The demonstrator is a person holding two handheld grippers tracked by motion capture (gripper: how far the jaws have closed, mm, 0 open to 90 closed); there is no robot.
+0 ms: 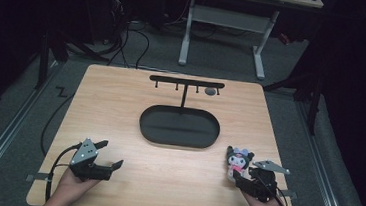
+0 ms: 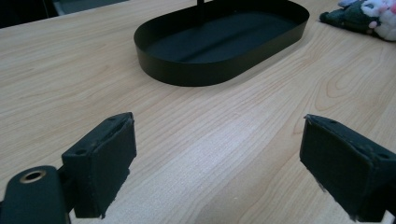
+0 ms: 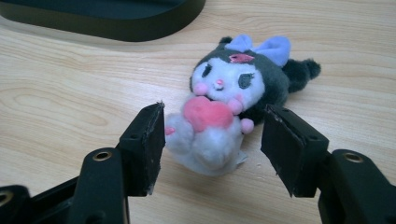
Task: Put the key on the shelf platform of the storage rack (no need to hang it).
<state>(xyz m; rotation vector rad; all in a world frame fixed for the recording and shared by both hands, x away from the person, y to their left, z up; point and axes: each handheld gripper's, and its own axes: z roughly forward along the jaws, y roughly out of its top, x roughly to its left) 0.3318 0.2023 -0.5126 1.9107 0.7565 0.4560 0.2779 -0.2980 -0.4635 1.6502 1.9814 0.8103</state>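
Scanning left to right: left gripper sits low over the near-left of the table, jaws spread wide with nothing between them but bare wood in its own view. No risk there unless the hand drifts, and its trailing cable could drag across the table edge.

Centre: black oval tray with a thin post rising from its back to a hook bar. A small grey thing hangs under the bar's right end; too small to identify. The stand looks light and top-heavy, so my guess is that a knock on the post or bar would tip or slide it.

Right: plush toy lies on its back on the table, just right of the tray's near end, head towards the tray. Right gripper is released, with jaws straddling the toy's lower body, not yet touching as far as I can tell.

Failure modes I'd expect if it closes here:
- Soft, rounded stuffing, so pads may squeeze it out forward instead of holding it.
- Jaws are near the toy's bottom end, not the middle, so a pinch on fluff alone would likely slip on lifting.
- Jaw tips are close to the wood, so pushing lower could scrape the table.
- If the toy is meant for a hook, I see no loop on it; hanging would be fiddly.
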